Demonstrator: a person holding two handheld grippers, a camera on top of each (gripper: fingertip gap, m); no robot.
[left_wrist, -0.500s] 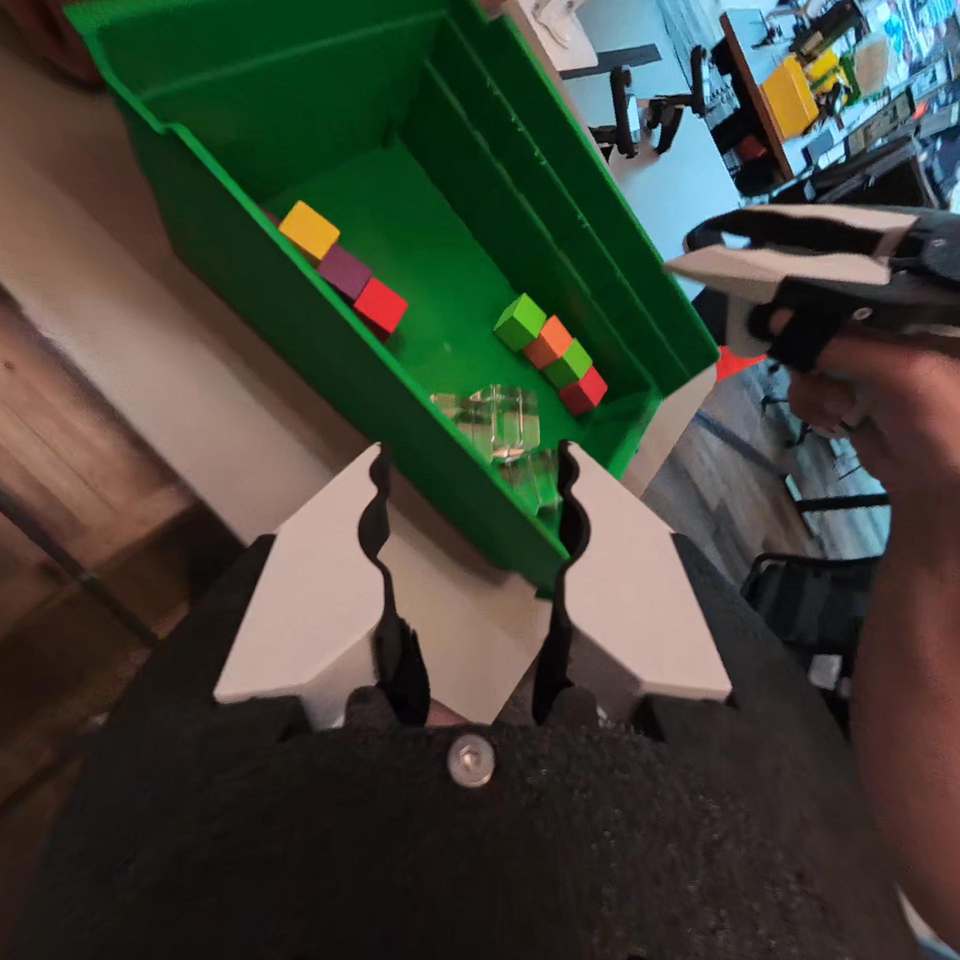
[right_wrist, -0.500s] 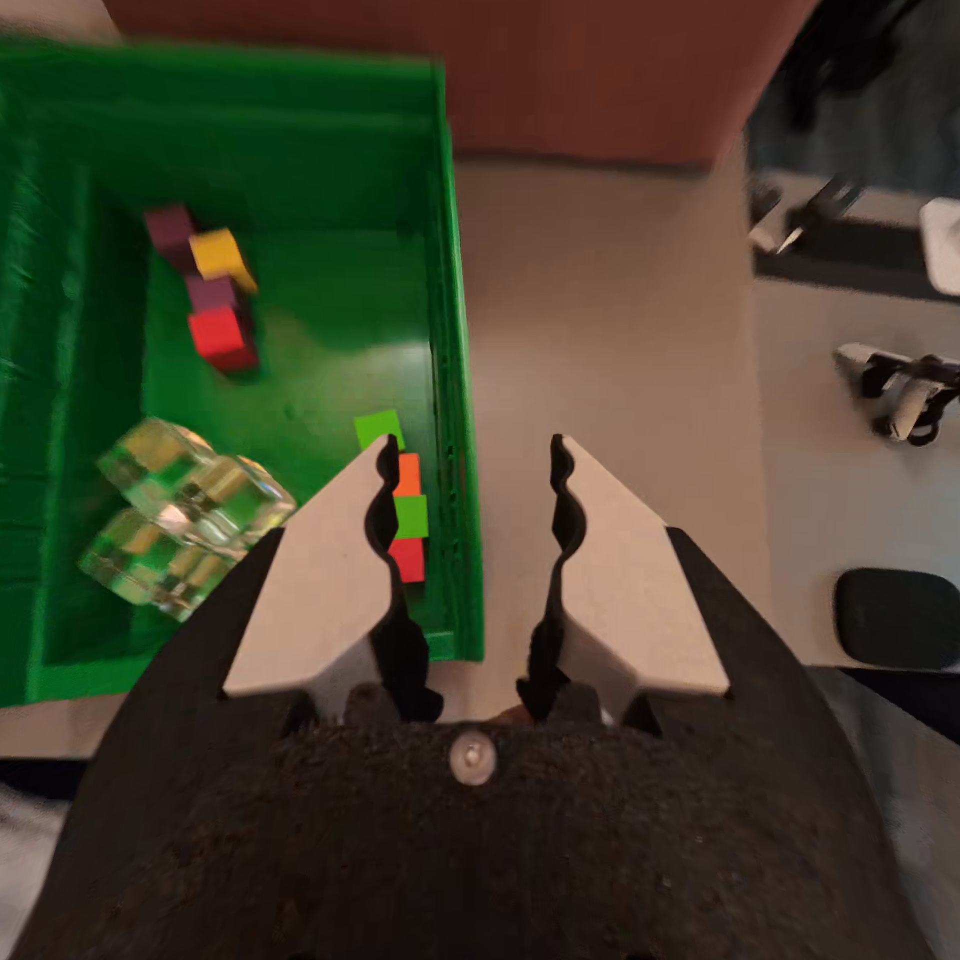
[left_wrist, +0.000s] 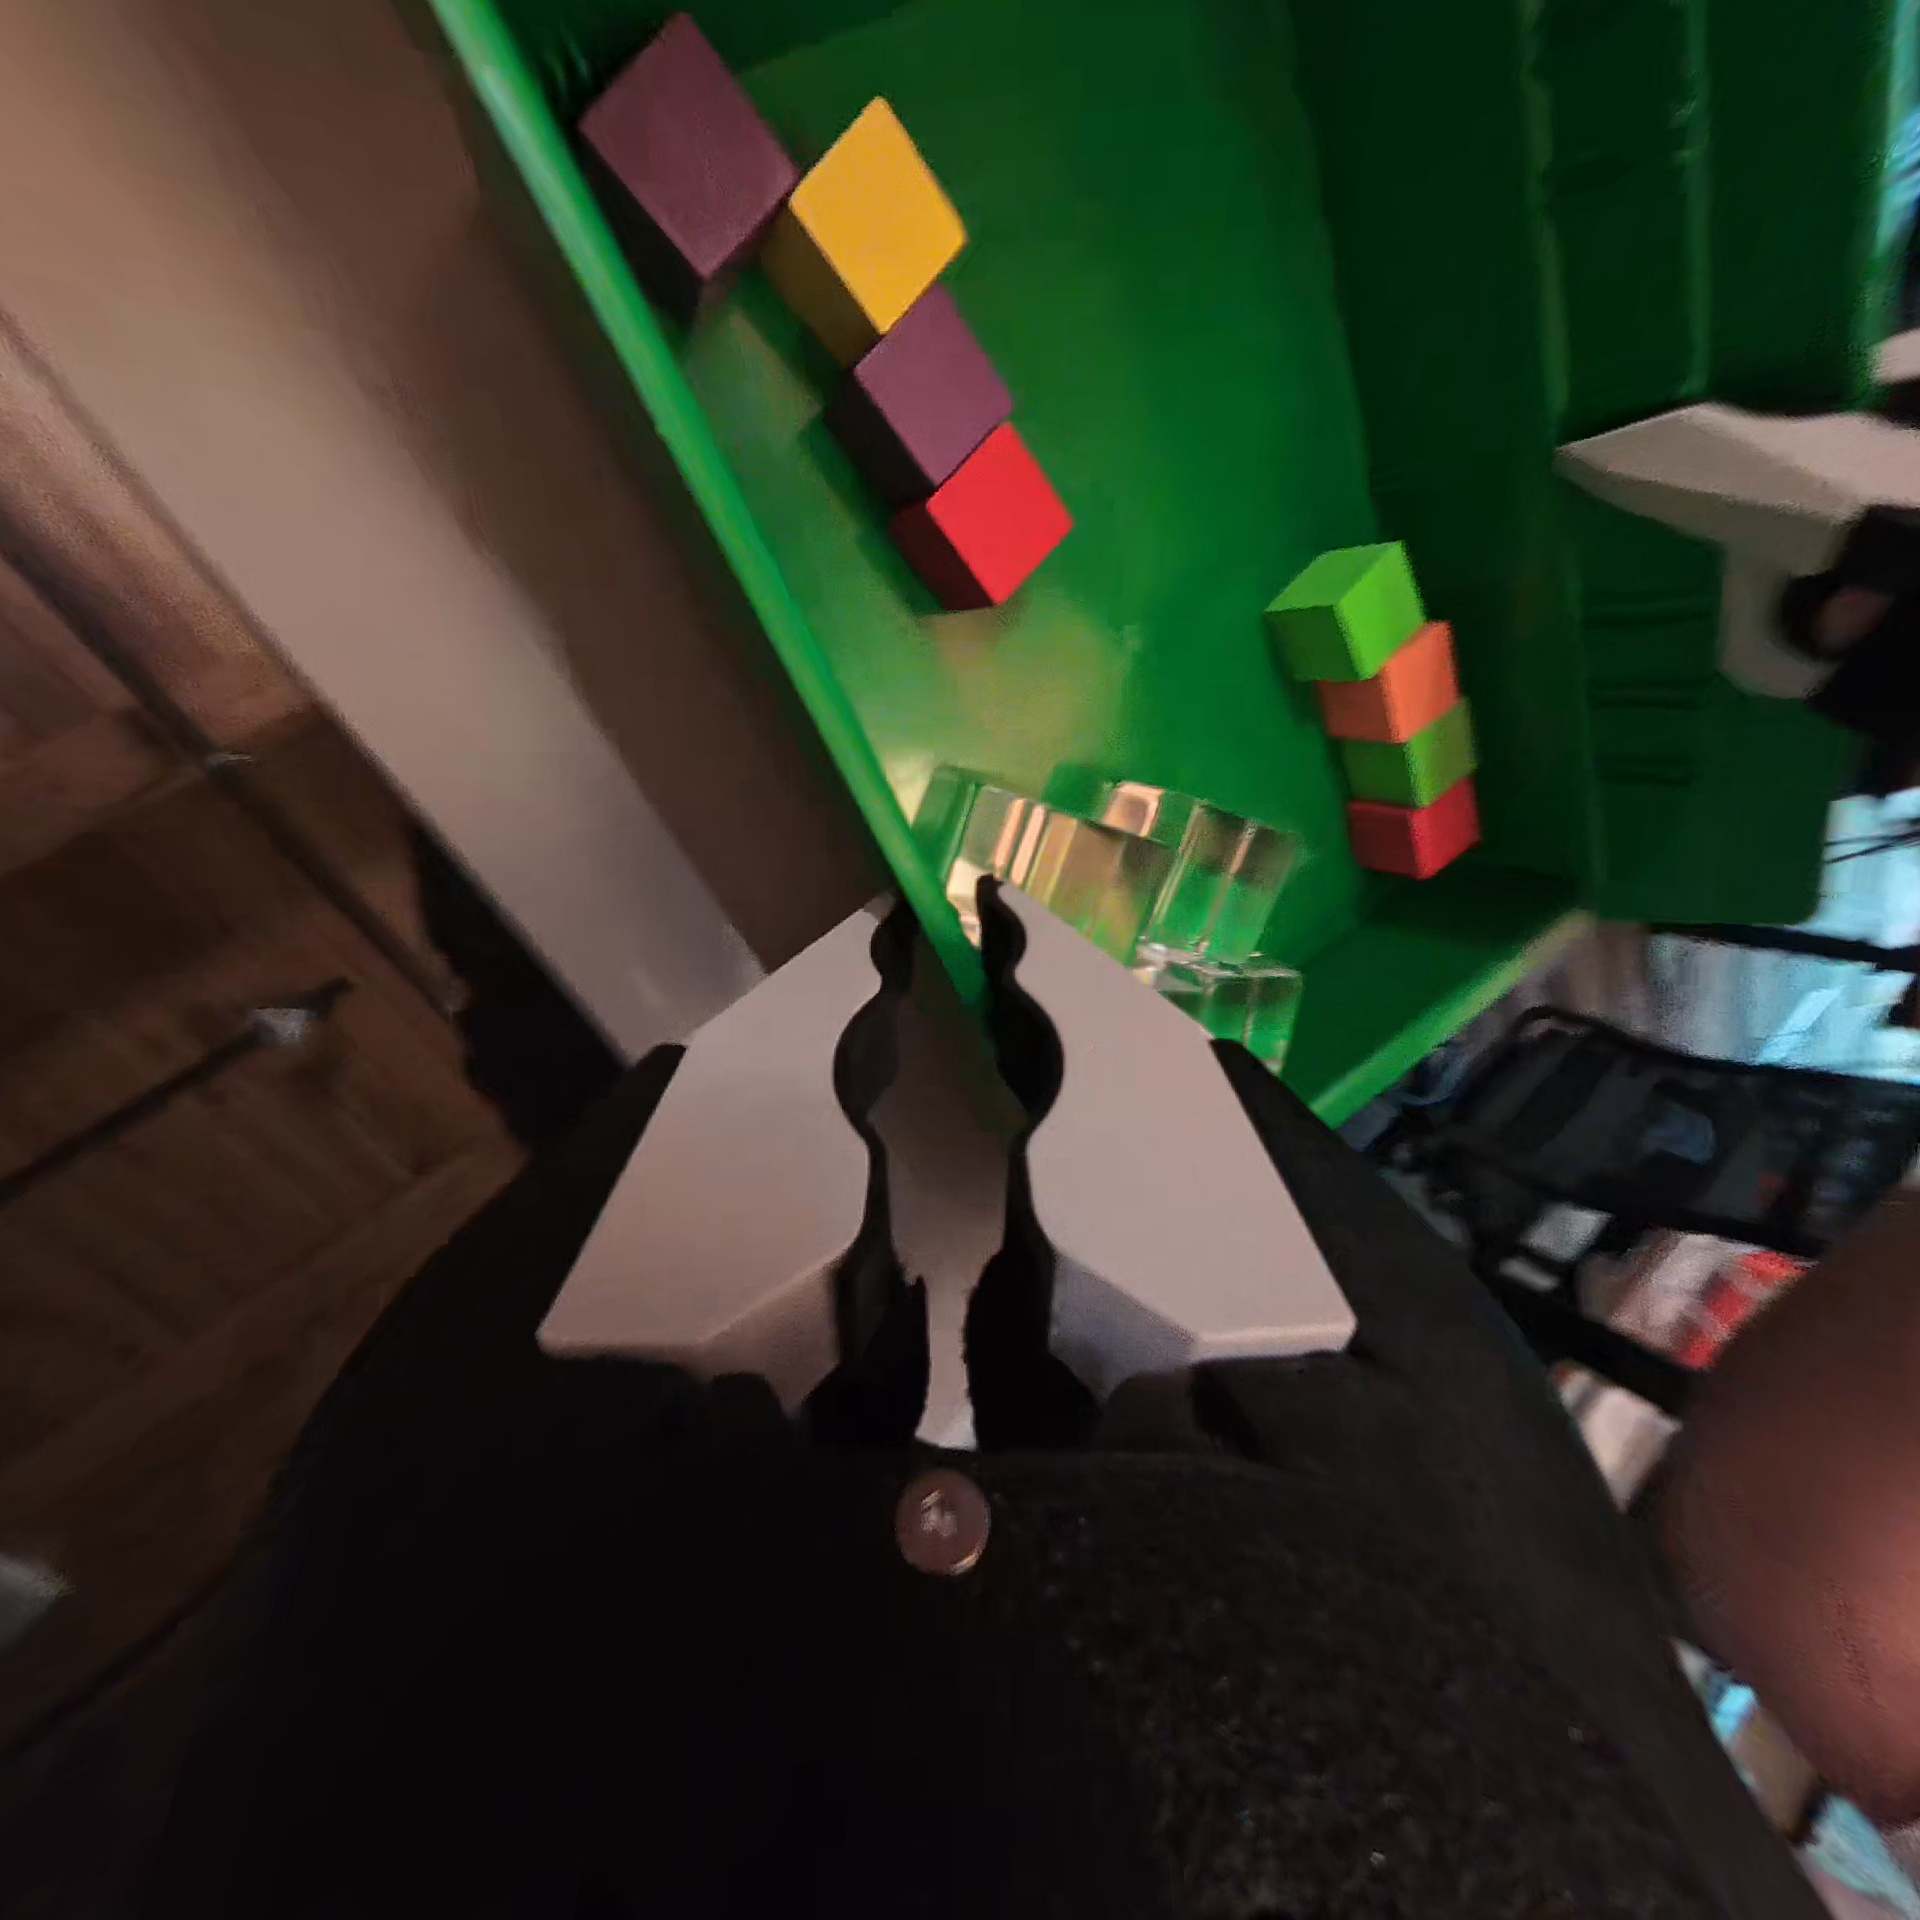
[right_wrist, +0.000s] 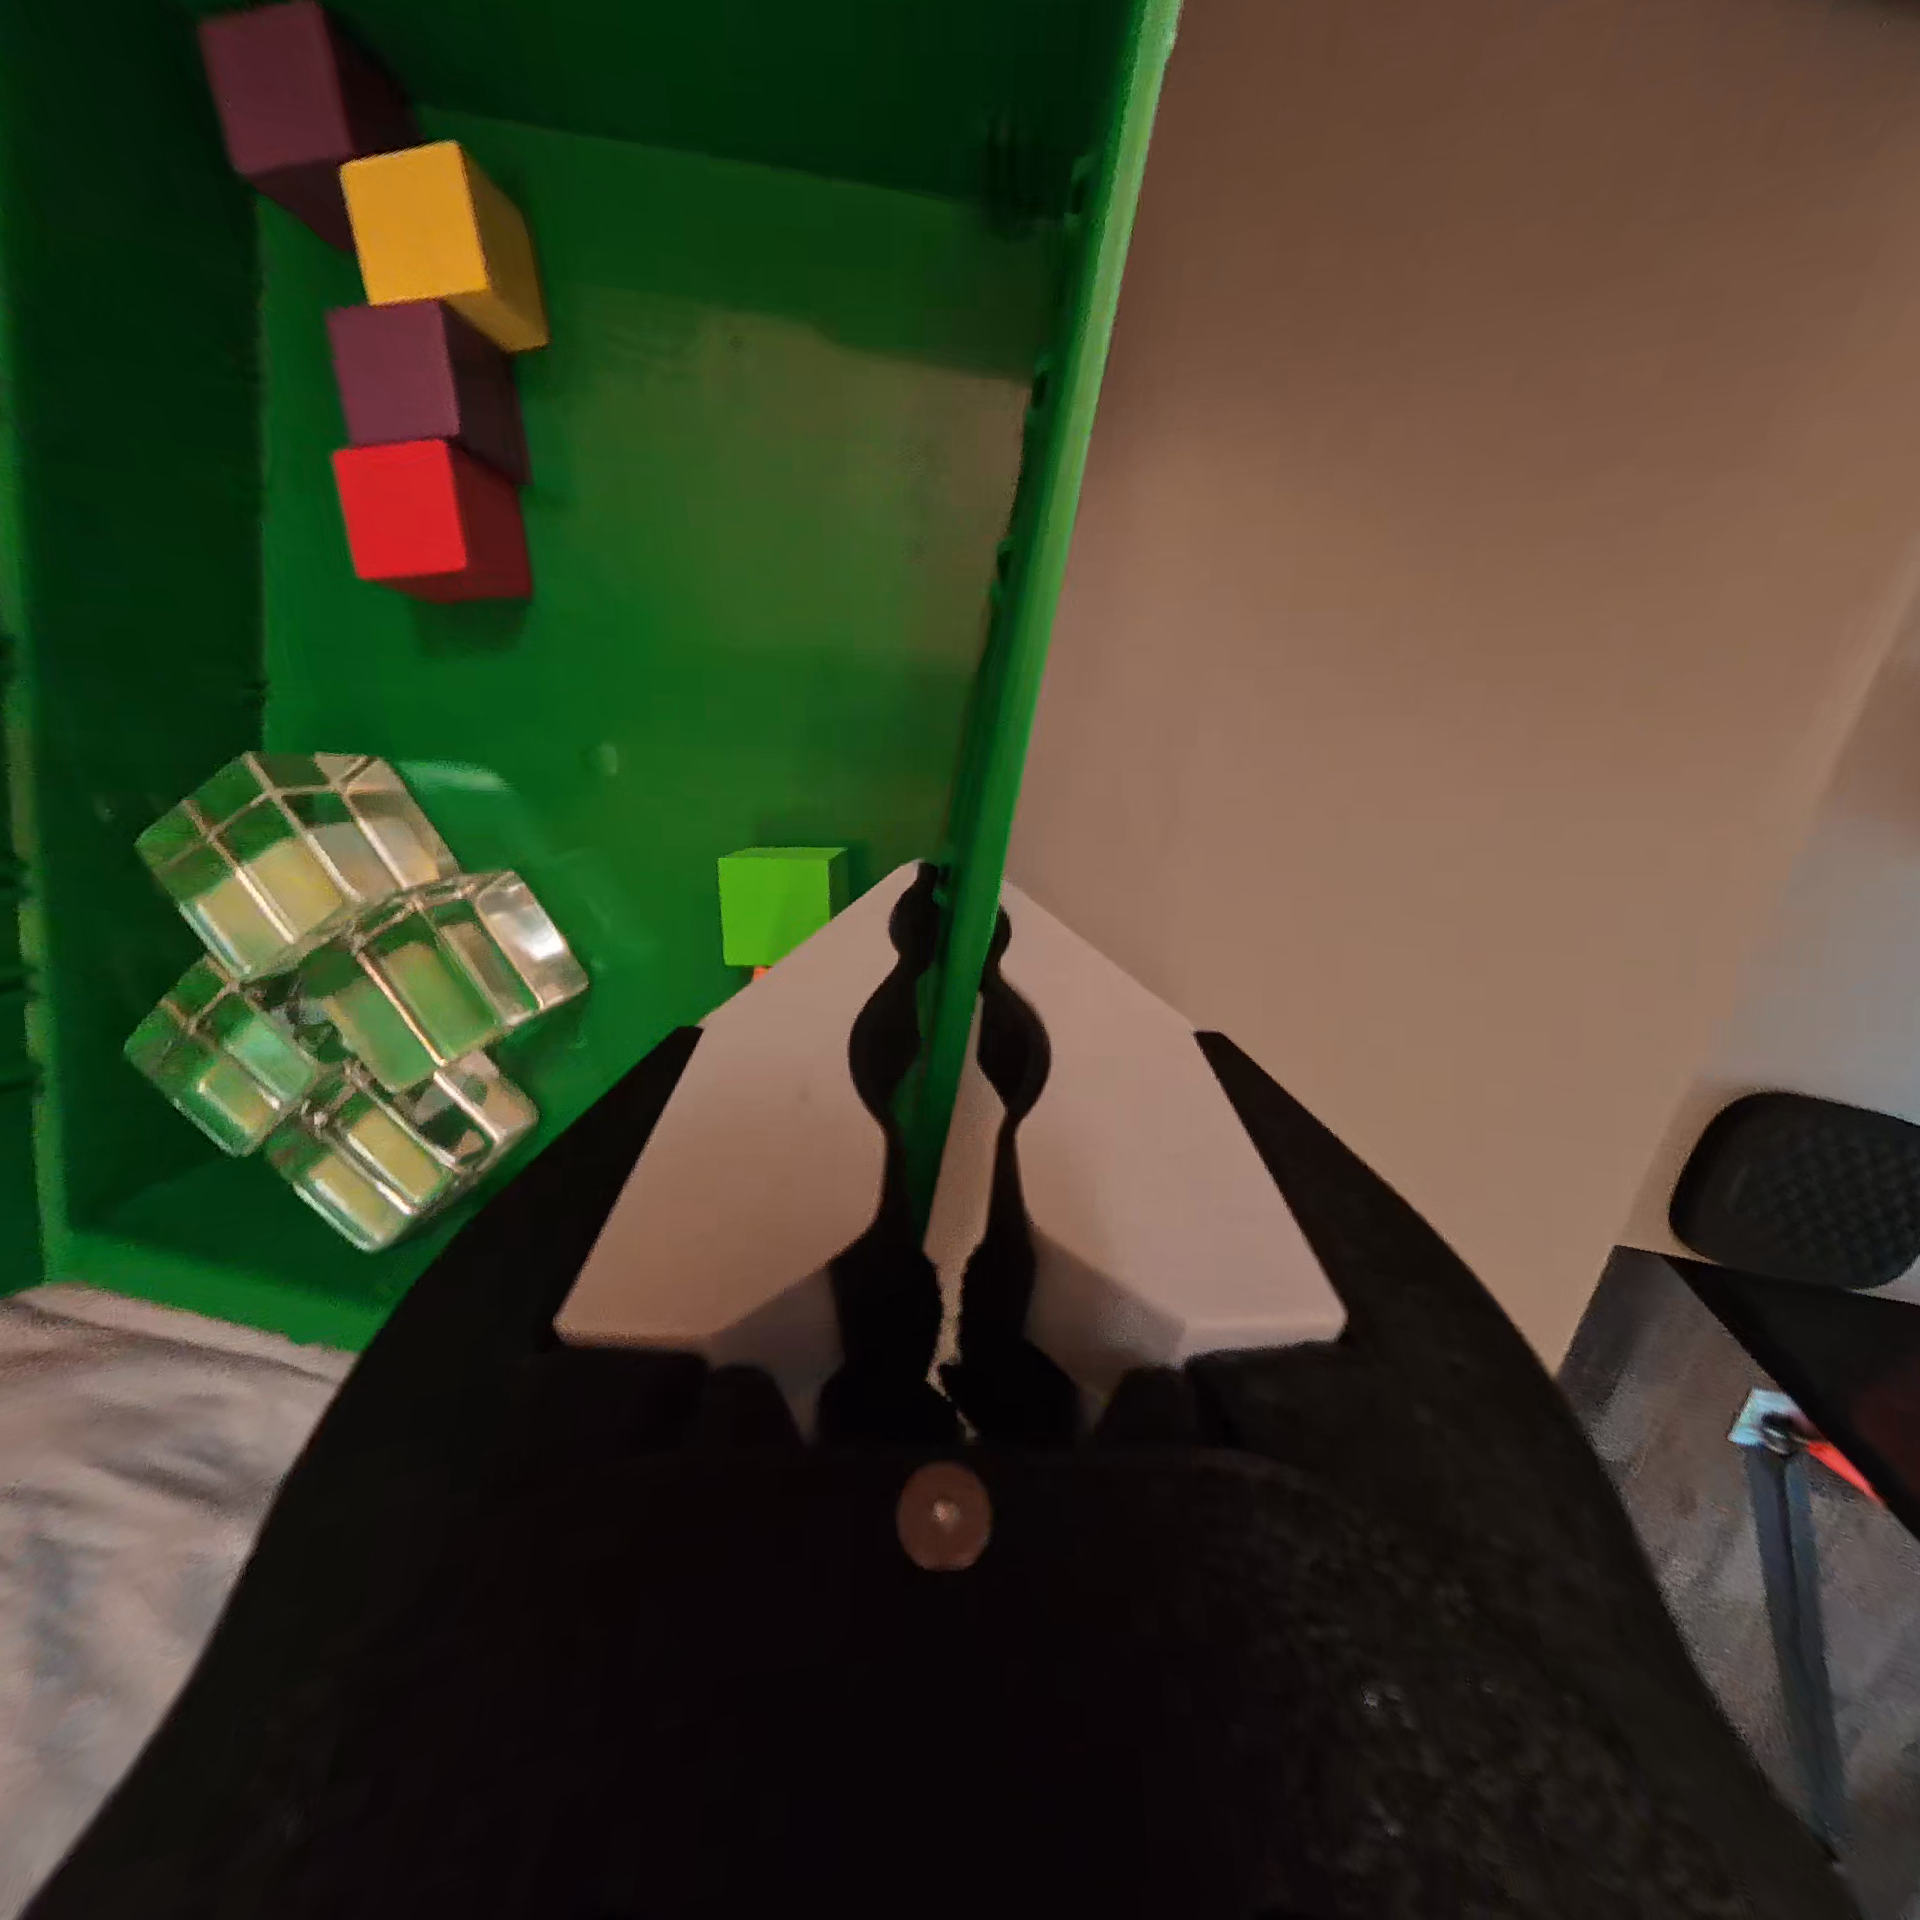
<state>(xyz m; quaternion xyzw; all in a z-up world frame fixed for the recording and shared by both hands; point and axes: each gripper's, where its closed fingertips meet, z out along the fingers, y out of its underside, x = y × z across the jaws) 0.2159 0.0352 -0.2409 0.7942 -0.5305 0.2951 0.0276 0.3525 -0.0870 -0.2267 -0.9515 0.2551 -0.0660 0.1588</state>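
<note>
Half a second ago both pairs of fingers stood apart; now my left gripper (left_wrist: 940, 914) is clamped on 1 wall of the green bin (left_wrist: 1195, 343) and my right gripper (right_wrist: 961, 899) on the opposite wall. Ahead of the fingers, inside the bin, lie clear blocks (right_wrist: 343, 987) and 2 rows of coloured cubes (left_wrist: 914, 343). So I have it pinched from 2 sides.

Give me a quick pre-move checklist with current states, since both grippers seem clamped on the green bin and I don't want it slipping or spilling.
1. Left gripper shut on the green bin wall: ok.
2. Right gripper shut on the opposite wall: ok.
3. Grip depth: wall runs well back between both sets of fingers: ok.
4. Coloured cubes inside the bin, lying in rows: ok.
5. Clear blocks inside, piled loosely near a corner: ok, but may slide.
6. Whether the bin rests on the table or is lifted: cannot tell.
</note>
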